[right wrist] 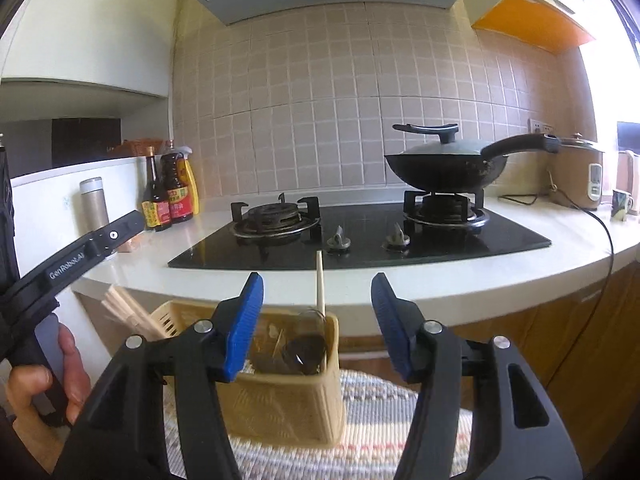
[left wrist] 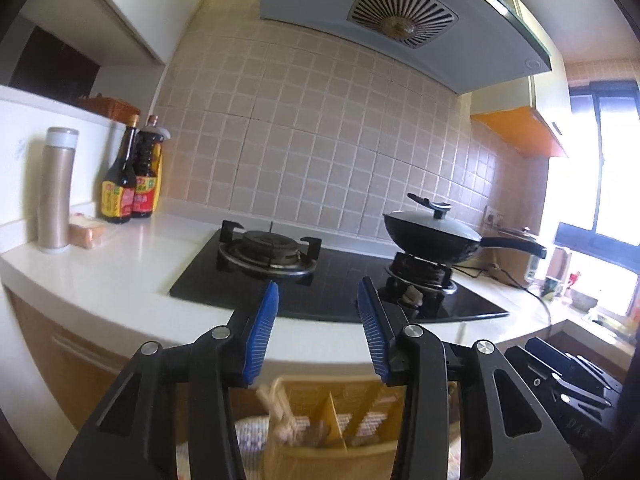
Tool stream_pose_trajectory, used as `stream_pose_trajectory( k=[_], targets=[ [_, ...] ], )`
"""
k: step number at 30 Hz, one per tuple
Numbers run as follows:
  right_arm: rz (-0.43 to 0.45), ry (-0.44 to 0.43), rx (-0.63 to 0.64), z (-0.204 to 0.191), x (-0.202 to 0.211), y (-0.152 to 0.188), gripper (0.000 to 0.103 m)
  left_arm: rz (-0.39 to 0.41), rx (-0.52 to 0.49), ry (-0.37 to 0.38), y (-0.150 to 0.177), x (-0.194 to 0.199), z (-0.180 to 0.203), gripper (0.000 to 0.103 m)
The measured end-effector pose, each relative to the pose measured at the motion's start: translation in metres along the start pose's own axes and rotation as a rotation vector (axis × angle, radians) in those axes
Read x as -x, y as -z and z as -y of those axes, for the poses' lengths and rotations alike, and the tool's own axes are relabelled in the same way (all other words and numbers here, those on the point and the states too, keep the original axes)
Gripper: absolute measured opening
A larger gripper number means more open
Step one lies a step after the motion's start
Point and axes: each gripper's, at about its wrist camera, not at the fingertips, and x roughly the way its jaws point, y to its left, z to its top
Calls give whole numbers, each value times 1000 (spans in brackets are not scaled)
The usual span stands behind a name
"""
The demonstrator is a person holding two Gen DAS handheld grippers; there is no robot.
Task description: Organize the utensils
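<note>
The right gripper (right wrist: 317, 294) is hovering with jaws parted and empty, a pale wooden chopstick (right wrist: 319, 280) standing upright between them in the ribbed beige plastic holder (right wrist: 288, 400) on a woven mat (right wrist: 384, 412). The left gripper (left wrist: 318, 300) is also gaping empty above more chopsticks (left wrist: 280, 412).
</note>
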Motion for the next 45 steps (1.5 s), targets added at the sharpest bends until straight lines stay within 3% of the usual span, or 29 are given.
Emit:
stream_pose_trajectory(
  k=[3,5,10,14,18,21,27,34,36,45],
  targets=[
    [-15,-3,-15,4,26,4,53,-11,18,24,1,31,-3,63],
    [-47,-15,-11,3,43,9,53,-10,11,29,5,57,-1,70],
    [-87,-26,-11,-2,77,28,57,-42,-22,44,23,101,12,81],
    [-88,-17,-12,-7,97,47,66,-41,-33,1,46,129,21,91],
    [-60,-4,-2,-10,109,70,79,-35,-48,-96,75,143,24,92],
    [20,54,8,-13,120,93,92,-27,-69,-180,98,149,26,92],
    [26,105,25,-13,116,110,93,8,-129,-279,126,150,34,95],
    [-24,76,85,-22,103,122,93,34,-194,-289,142,150,43,95],
    [-32,75,94,-24,102,123,93,7,-203,-286,143,146,45,95],
    [-52,88,53,-14,99,123,93,-26,-149,-312,143,145,30,95]
  ],
)
